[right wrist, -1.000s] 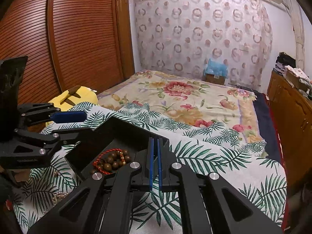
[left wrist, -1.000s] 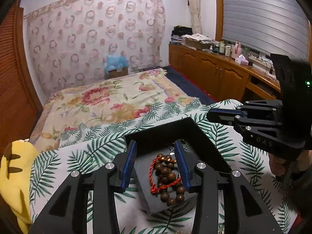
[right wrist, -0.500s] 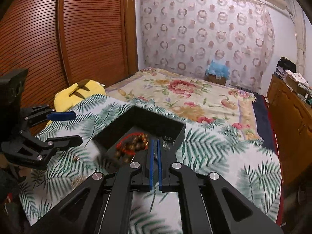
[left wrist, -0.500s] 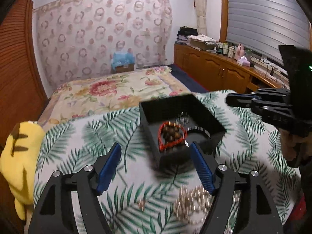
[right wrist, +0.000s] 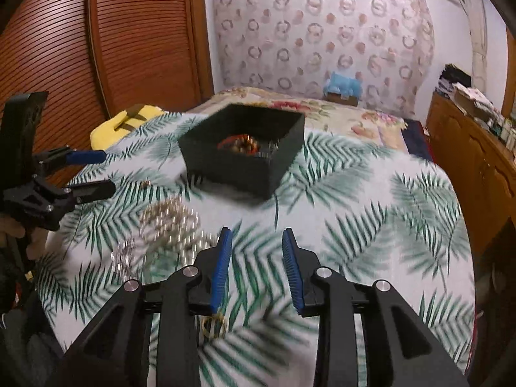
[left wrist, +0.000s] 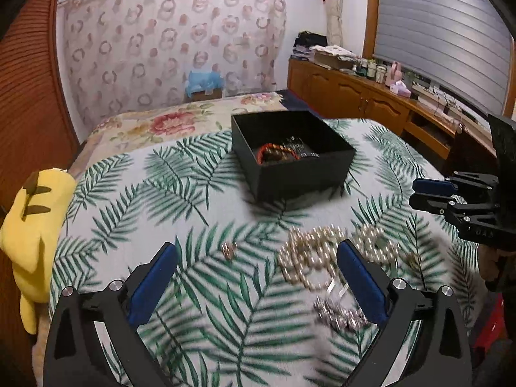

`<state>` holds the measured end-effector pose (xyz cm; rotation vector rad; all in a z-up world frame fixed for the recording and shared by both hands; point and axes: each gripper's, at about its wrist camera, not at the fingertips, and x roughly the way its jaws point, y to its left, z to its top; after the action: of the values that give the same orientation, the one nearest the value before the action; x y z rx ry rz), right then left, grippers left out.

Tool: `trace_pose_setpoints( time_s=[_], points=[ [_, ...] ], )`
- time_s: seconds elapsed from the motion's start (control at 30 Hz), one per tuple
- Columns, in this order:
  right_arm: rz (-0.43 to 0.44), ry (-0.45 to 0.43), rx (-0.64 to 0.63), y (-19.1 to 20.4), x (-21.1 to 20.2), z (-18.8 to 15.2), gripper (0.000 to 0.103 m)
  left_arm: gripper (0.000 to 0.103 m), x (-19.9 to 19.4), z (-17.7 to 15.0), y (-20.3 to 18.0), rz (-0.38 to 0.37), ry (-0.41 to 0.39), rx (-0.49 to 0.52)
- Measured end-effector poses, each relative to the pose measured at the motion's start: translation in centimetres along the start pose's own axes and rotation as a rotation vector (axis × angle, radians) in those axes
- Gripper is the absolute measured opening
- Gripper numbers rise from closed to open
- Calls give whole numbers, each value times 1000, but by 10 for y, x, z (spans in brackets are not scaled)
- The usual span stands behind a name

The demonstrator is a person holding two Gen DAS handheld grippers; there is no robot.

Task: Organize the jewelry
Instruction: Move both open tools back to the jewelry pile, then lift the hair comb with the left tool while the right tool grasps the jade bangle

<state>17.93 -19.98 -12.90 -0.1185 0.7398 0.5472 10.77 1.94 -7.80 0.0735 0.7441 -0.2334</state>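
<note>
Pearls (left wrist: 311, 259) lie loose on the leaf-print cloth (left wrist: 200, 193), just ahead of your left gripper (left wrist: 258, 285), whose fingers are spread wide and empty. Your right gripper (right wrist: 256, 269) is parted too, holding nothing. One black box (left wrist: 290, 158) sits beyond, holding a red-corded bead bracelet (left wrist: 274, 154). Only the right view shows a gold ring (right wrist: 213, 324) under its fingers.

Left gripper (left wrist: 258, 274) jaws spread wide; right gripper (right wrist: 256, 269) apparently parted, both empty.
</note>
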Motion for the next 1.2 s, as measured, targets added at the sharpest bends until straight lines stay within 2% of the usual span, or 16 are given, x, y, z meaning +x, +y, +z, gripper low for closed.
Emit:
trace_pose_setpoints(
  time_s=[0.13,0.27,0.33,0.7,0.97,1.0,1.13,1.2],
  points=[
    [-2,24,15,0,-6,-21,37,95,-4,-14,-10,-12,19,15],
    [-9,20,29,2,-13,-36,52,95,-6,-23,-19,-20,36,18],
    [-18,21,32,2,-14,-41,55,95,-5,-26,-23,-28,52,22],
    [-12,30,37,2,-11,-56,56,95,13,-34,-51,-92,127,62],
    [12,16,50,2,-11,-56,56,95,21,-35,-62,-119,140,82],
    [14,15,51,3,-11,-57,56,94,21,-35,-63,-117,140,87],
    [15,13,52,3,-11,-56,56,74,24,-36,-64,-114,153,104],
    [16,14,53,3,-11,-56,56,70,27,-36,-65,-116,160,112]
  ],
)
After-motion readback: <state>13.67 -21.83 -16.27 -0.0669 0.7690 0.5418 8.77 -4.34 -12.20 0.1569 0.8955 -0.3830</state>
